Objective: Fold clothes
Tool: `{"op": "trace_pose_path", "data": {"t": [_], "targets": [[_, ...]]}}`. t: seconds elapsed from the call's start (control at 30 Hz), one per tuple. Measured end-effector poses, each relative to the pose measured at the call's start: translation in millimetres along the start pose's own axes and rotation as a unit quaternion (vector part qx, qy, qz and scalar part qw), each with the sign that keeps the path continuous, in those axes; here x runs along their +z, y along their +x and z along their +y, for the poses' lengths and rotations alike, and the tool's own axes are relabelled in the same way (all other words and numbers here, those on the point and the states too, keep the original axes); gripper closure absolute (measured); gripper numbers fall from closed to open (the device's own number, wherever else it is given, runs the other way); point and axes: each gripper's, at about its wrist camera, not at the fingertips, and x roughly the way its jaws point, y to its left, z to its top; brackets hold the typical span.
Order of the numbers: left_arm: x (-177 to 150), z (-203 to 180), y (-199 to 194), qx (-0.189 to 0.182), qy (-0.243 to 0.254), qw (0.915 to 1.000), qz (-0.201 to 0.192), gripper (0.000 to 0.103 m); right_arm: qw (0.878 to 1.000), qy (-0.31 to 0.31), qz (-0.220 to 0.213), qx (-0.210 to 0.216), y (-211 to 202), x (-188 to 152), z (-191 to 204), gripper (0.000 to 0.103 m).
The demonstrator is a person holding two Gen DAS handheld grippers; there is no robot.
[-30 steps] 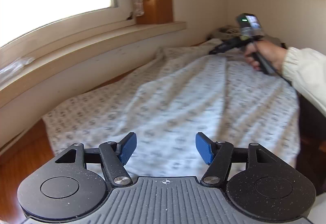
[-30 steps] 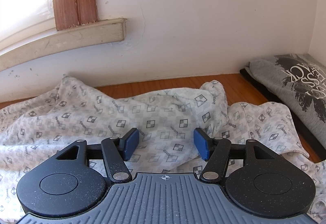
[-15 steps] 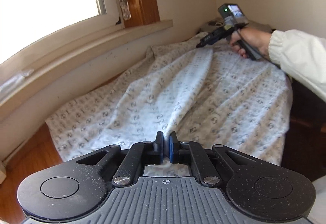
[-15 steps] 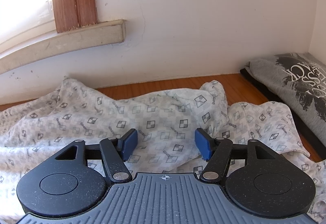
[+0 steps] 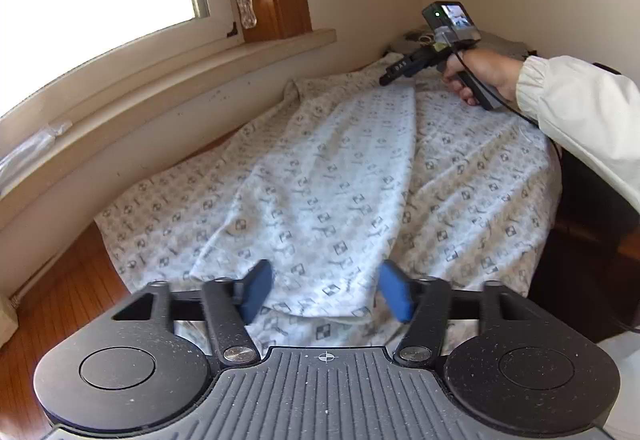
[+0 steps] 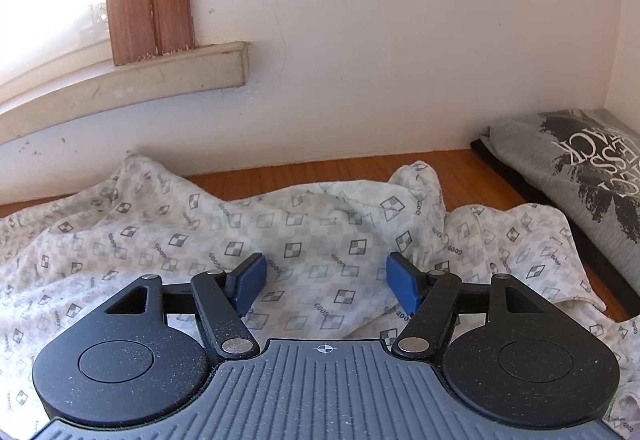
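Across the patterned cloth (image 6: 280, 240) small print reads "GOOD"

Patterned cloth (image 6: 304, 240) carries small repeated print reading "GOOD" betw. its checkered squares, legible in right wrist view only; in left wrist view the print is too blurred to read. Grey garment (image 6: 576, 176) at far right has large white lettering, upside down and partly cut off by the frame, approx. "…ESS ROCK", exact wording can't be made out. Small screen on top of the right gripper's (image 5: 404, 70) body shows a green dot, no readable text.
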Motion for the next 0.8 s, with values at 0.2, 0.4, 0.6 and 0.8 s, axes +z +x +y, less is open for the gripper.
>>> {"op": "trace_pose_path", "data": {"t": [0.2, 0.4, 0.6, 0.8], "targets": [[8, 11, 8, -0.002, 0.007, 0.9999, -0.015, 0.021, 1.0, 0.0, -0.004, 0.001, -1, 0, 0, 0.036], [12, 47, 32, 0.024, -0.021, 0.9994, -0.011, 0.021, 1.0, 0.004, -0.008, 0.002, -2, 0, 0, 0.035], [1, 86, 55, 0.016, -0.071, 0.9974, -0.004, 0.024, 1.0, 0.011, -0.01, 0.007, -3, 0, -3, 0.035], [-8, 100, 63, -0.015, -0.108, 0.994, -0.001, 0.089, 1.0, 0.013, -0.011, 0.007, -4, -1, -3, 0.035]]}}
